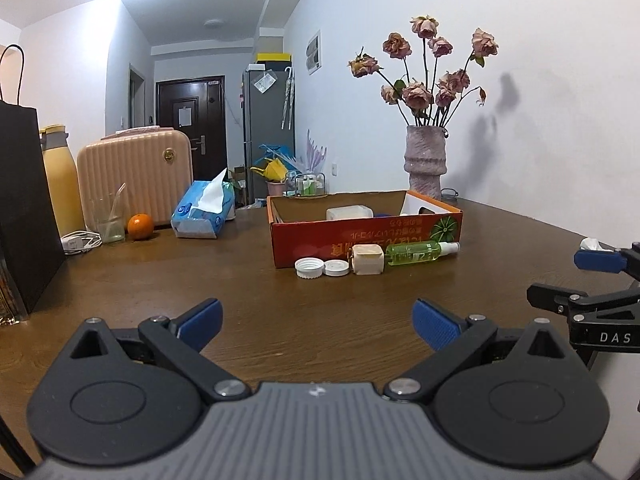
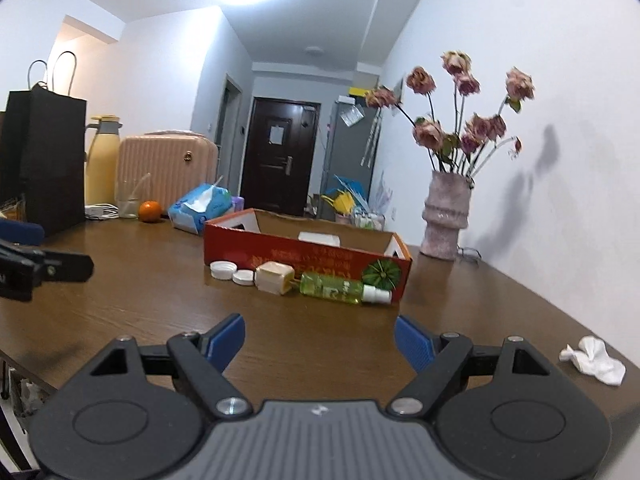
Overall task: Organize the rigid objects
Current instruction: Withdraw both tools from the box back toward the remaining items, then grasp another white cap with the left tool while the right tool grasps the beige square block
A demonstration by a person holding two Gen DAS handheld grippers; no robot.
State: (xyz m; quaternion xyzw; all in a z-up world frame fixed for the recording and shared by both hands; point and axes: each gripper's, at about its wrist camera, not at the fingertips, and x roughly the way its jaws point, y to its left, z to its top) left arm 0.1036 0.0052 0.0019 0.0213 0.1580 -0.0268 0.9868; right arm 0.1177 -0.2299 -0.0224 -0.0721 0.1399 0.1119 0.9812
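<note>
Wooden table (image 1: 360, 312) carries two caps, a small block and a green bottle (image 1: 420, 253) lined just before the red box (image 1: 360, 236). I hold both grippers spread and empty, left gripper (image 1: 316, 320), right gripper (image 2: 320, 340). I judge nothing is started; next I must reach one item.

The red box (image 1: 362, 236) walls hide most of what lies inside; I see only the top of a white container (image 1: 349, 212) and a sliver of something blue behind it. The print on the box front is too small to read. The black paper bag (image 1: 24, 200) is cut by the left edge, and my right claw (image 1: 560, 276) by the right edge
</note>
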